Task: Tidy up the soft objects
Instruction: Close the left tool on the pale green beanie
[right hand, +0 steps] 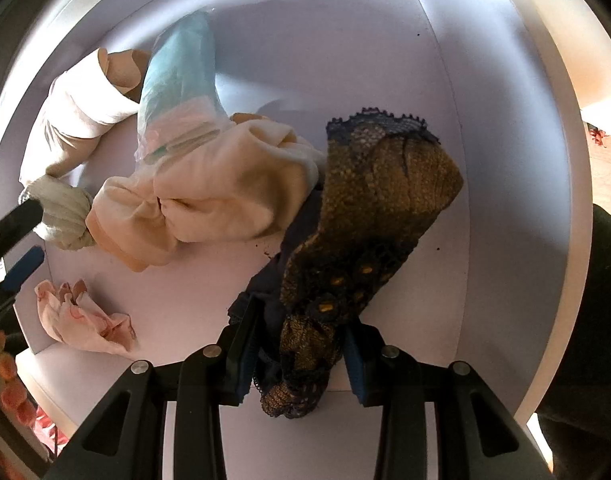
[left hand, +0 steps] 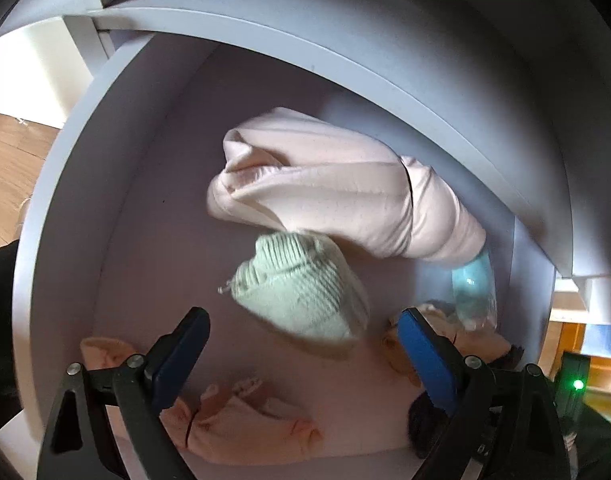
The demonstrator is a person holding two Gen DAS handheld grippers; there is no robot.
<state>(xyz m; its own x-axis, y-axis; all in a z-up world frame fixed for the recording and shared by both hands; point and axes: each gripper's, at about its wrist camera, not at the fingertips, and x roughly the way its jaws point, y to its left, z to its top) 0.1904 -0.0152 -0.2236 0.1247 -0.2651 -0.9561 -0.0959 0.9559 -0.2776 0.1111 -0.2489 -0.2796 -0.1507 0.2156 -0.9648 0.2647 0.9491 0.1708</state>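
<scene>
Nearest the right wrist camera, the right gripper (right hand: 297,360) has its fingers closed partway on the bunched end of a dark navy and gold lace-trimmed knitted cloth (right hand: 369,208). The rest of that cloth lies stretched out on the floor of the white shelf compartment (right hand: 385,60), towards its right wall. Just left of it, and touching it, sits a crumpled cream fleece garment (right hand: 209,200). A small pink crumpled cloth (right hand: 85,316) lies apart, near the compartment's front left corner.

In the left wrist view the left gripper (left hand: 301,356) hangs with its fingers spread wide and holding nothing — the pale green ribbed knit piece (left hand: 301,288) lies just beyond the fingertips, blurred. Whether it touches either pad I cannot tell.

Further in, a long rolled pale pink fleece bundle (left hand: 337,200) lies across the compartment, its lower edge touching the green knit. At the back right corner a light blue item in a clear plastic bag (left hand: 473,288) leans against the wall.

As a judgement, the task is well under way: several soft things are already gathered inside the one compartment. They lie loose and overlapping, though, so tidying is left — the dark cloth is not yet let go, and the green knit may need settling.
</scene>
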